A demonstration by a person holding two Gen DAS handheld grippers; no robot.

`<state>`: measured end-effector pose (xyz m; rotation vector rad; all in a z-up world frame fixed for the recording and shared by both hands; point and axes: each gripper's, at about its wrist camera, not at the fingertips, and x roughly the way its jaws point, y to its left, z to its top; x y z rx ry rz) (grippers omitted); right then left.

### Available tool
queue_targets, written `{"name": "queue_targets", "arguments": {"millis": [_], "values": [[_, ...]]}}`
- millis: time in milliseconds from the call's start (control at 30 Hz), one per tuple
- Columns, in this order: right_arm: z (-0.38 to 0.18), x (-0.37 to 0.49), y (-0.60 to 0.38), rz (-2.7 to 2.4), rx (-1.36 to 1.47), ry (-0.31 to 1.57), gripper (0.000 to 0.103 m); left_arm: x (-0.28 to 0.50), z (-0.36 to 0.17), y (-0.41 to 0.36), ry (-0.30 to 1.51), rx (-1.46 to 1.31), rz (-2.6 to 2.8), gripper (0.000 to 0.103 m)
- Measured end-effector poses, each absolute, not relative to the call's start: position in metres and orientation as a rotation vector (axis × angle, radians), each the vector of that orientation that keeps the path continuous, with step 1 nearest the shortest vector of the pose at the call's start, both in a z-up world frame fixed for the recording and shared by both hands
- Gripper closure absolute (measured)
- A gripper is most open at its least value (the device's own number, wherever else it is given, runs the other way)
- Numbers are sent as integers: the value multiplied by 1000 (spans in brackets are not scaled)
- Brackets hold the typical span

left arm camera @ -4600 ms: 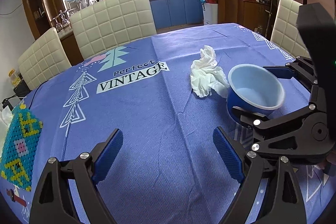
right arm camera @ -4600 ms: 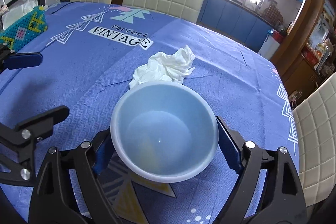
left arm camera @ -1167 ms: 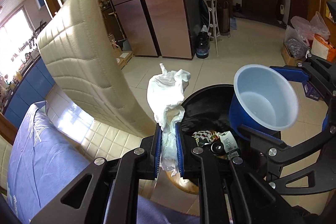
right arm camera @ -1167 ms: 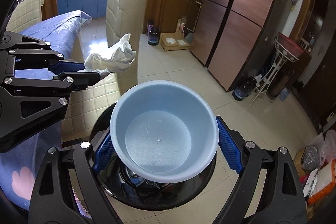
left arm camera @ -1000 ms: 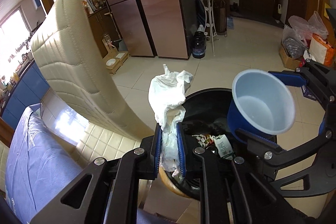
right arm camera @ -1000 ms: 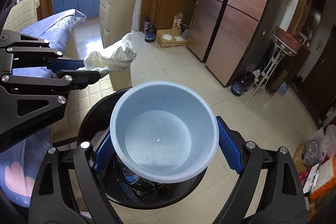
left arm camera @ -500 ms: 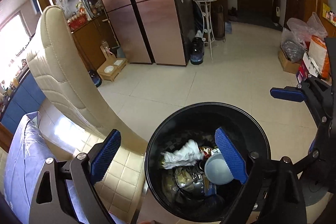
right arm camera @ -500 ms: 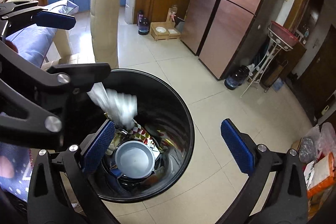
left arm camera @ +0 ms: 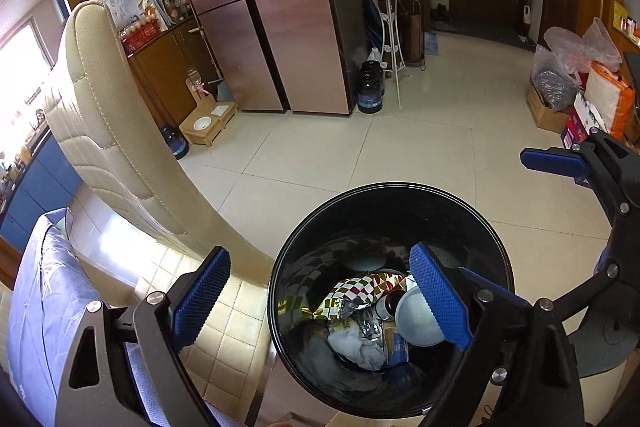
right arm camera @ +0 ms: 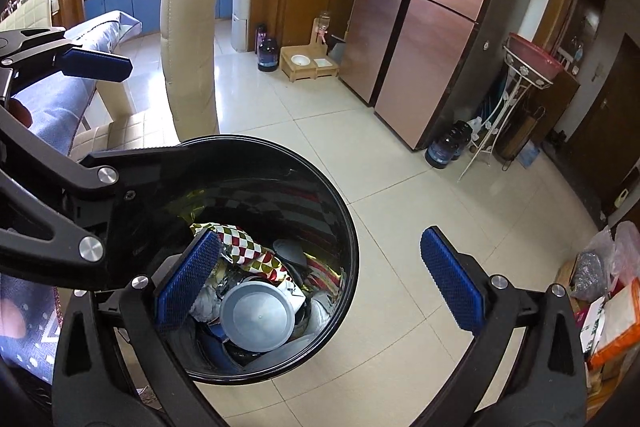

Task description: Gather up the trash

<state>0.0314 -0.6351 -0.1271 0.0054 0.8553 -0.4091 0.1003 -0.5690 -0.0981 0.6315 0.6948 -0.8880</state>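
Note:
A black round trash bin (left arm camera: 296,255) stands on the tiled floor; it also shows in the right wrist view (right arm camera: 344,227). Inside lie the white tissue (left arm camera: 356,345), the light blue bowl (left arm camera: 416,319) and checkered wrappers (left arm camera: 356,287). In the right wrist view the bowl (right arm camera: 256,315) lies open side up on the trash. My left gripper (left arm camera: 320,299) is open and empty above the bin's left rim. My right gripper (right arm camera: 320,279) is open and empty above the bin's right rim.
A cream padded chair (left arm camera: 116,143) stands just left of the bin, with the blue-clothed table (left arm camera: 44,299) behind it. Copper-coloured cabinets (left arm camera: 280,7), water bottles (left arm camera: 370,87), a pet feeder (left arm camera: 208,125) and bags with boxes (left arm camera: 580,83) line the tiled floor.
Both grippers have opened above the bin. The tissue and the blue bowl have dropped in and now lie on the trash. Both grippers have shifted slightly.

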Motion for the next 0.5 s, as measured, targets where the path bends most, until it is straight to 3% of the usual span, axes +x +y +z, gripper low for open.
{"name": "queue_targets", "arguments": {"millis": [500], "values": [[-128,30,-635,-410,6,850,4,97,-95,-567,689,630,-897,14]]}}
